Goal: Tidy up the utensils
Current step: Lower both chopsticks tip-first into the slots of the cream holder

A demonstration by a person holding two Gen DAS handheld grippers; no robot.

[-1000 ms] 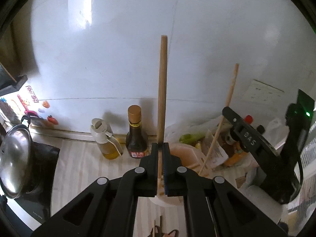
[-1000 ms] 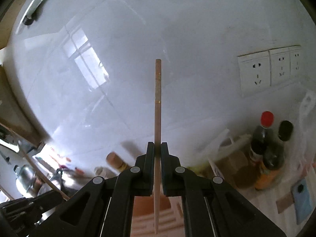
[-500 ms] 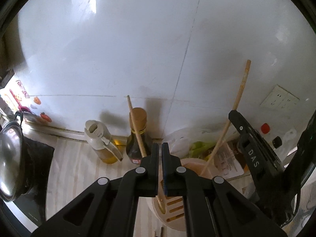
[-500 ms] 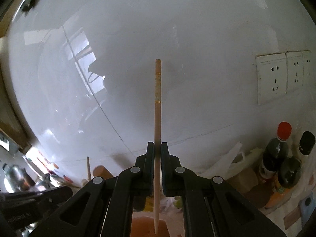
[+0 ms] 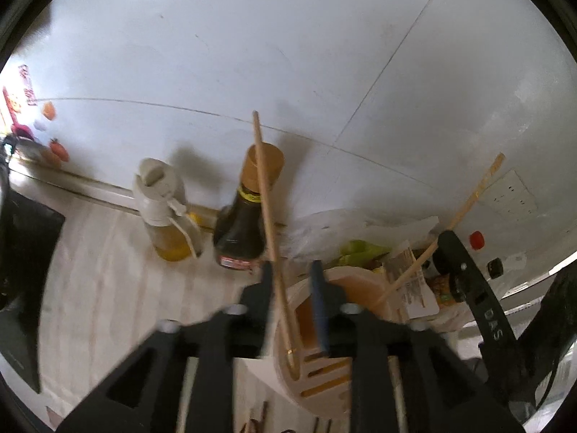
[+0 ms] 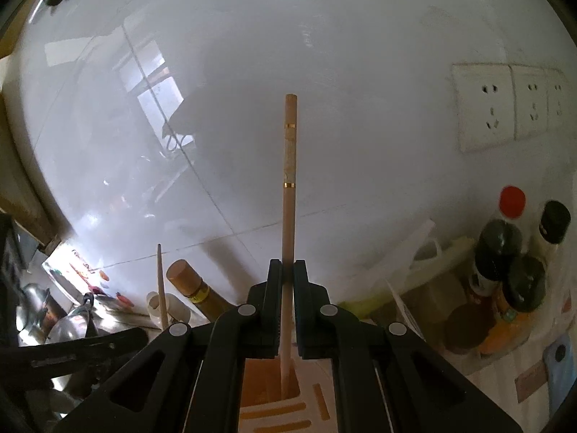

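1. L gripper (image 5: 292, 288): jaws apart, holding nothing. A chopstick (image 5: 274, 249) stands loose between them, leaning up-left, its lower end down inside the utensil holder (image 5: 317, 389).
2. R gripper (image 6: 287, 281): jaws narrow, clamped on a second chopstick (image 6: 289, 198), near upright. Its lower tip sits inside the holder's orange-lined opening (image 6: 270, 379).
3. Key relation: R stick's long axis runs straight up from the jaws, tip pointing down into the holder directly below. R side is the one in position, so I judge the next move is just parting the R jaws; the stick should settle the rest of the way in.
4. Risk: it may tip against the rim once freed.
5. Hard to see: holder floor and how deep the R tip reaches are hidden by the gripper body. L view is motion-blurred. More sticks on the table (image 5: 108, 288) at bottom edge are cut off; can't count them.
6. Sauce bottle (image 5: 245, 223) & oil bottle (image 5: 162, 209) stand behind the holder, by the wall.
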